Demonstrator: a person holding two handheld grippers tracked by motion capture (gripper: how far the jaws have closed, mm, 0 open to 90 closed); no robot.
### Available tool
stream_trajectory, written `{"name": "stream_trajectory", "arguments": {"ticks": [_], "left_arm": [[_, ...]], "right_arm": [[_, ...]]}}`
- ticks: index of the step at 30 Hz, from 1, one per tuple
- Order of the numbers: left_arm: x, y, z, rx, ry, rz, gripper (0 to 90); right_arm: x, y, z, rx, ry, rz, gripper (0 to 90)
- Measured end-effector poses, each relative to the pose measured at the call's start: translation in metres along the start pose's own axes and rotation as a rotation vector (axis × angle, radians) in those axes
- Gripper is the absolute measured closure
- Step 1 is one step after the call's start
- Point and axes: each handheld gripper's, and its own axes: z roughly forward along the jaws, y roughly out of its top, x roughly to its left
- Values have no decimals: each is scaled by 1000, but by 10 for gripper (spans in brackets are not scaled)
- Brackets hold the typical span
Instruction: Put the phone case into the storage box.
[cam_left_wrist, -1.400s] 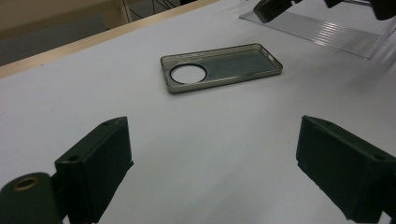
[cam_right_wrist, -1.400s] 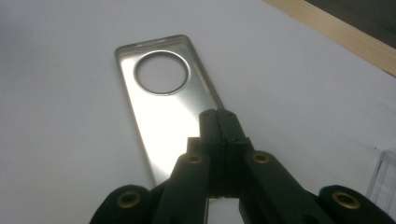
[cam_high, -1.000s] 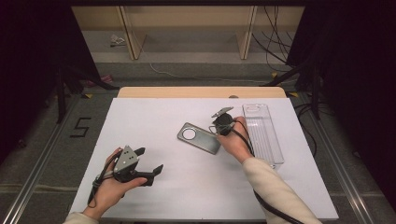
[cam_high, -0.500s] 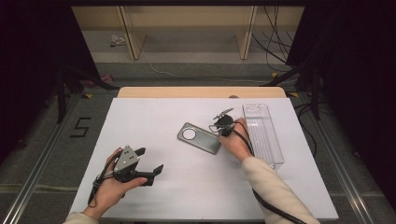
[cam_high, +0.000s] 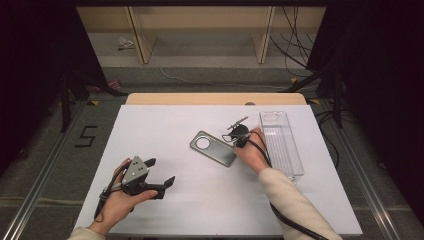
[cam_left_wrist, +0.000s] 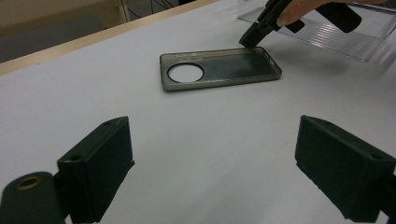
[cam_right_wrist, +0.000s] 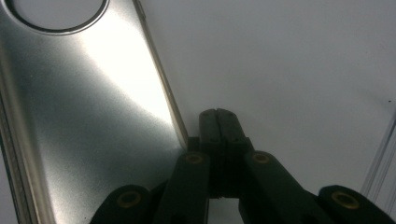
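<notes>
Case (cam_high: 213, 148) lies flat near the middle of the white surface (cam_high: 175, 210), a dark translucent phone shell with its round camera hole toward 10 o'clock. The right gripper (cam_high: 235, 140) sits at the case's 3 o'clock corner; in the right gripper view its fingers are clenched together with nothing between them, their tips just beside the case's long edge (cam_right_wrist: 161, 88), at most brushing it. The step in hand looks like working that corner, either nudging the case or getting under its lip. To do it well, I judge the closed tips should stay low against the surface and press on the rim, not the thin flexible wall, so the shell slides rather than buckles.

A clear tray (cam_high: 281, 142) lies at 3 o'clock of the case, close behind the right hand. The left gripper (cam_high: 158, 176) rests well apart at 7 o'clock, fingers released wide, the case far ahead of them in its own view.
</notes>
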Motion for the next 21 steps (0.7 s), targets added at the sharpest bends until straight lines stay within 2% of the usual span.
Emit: {"name": "stream_trajectory", "arguments": {"ticks": [6,13,14,21], "left_arm": [[0,0,0,5,2,3,110],[0,0,0,3,5,4,110],[0,0,0,5,4,4,110],[0,0,0,5,5,5,110]], "right_arm": [[15,-6,-9,33,38,-31,900],[29,-9,-15,48,72,-69,900],[34,-11,-17,55,86,-81,900],[48,-14,-22,61,117,-106,900]]}}
